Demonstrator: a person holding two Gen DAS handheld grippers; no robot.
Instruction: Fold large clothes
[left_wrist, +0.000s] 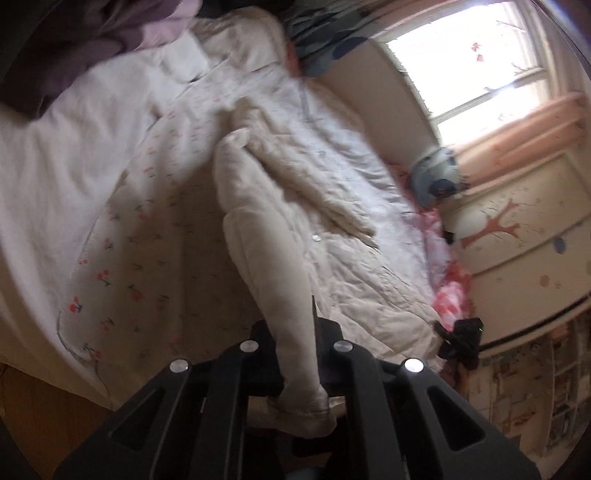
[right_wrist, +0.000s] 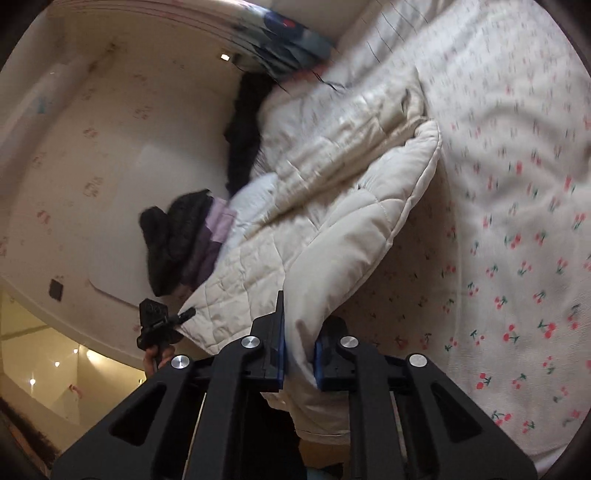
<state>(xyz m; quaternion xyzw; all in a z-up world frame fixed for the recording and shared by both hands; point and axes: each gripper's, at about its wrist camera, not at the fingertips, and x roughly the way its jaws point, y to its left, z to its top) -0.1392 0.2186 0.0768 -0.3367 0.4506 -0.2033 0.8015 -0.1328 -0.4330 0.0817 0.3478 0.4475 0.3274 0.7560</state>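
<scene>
A cream quilted coat (left_wrist: 332, 184) lies spread over the bed's cherry-print sheet (left_wrist: 147, 240). In the left wrist view a long padded part of the coat, seemingly a sleeve (left_wrist: 258, 229), runs down into my left gripper (left_wrist: 295, 332), which is shut on it; the cuff end hangs out behind the fingers. In the right wrist view the coat (right_wrist: 332, 184) rises in a fold off the cherry sheet (right_wrist: 517, 221). Its smooth cream edge passes between the blue pads of my right gripper (right_wrist: 301, 332), which is shut on that edge.
Purple and dark clothes (left_wrist: 74, 44) are heaped at the bed's far left, and black knitwear (right_wrist: 173, 236) lies beside the coat. A blue plush toy (left_wrist: 439, 177) and pink floral fabric (left_wrist: 450, 291) sit under the window (left_wrist: 472, 66). A hand holds a black device (right_wrist: 155, 325) at the coat's corner.
</scene>
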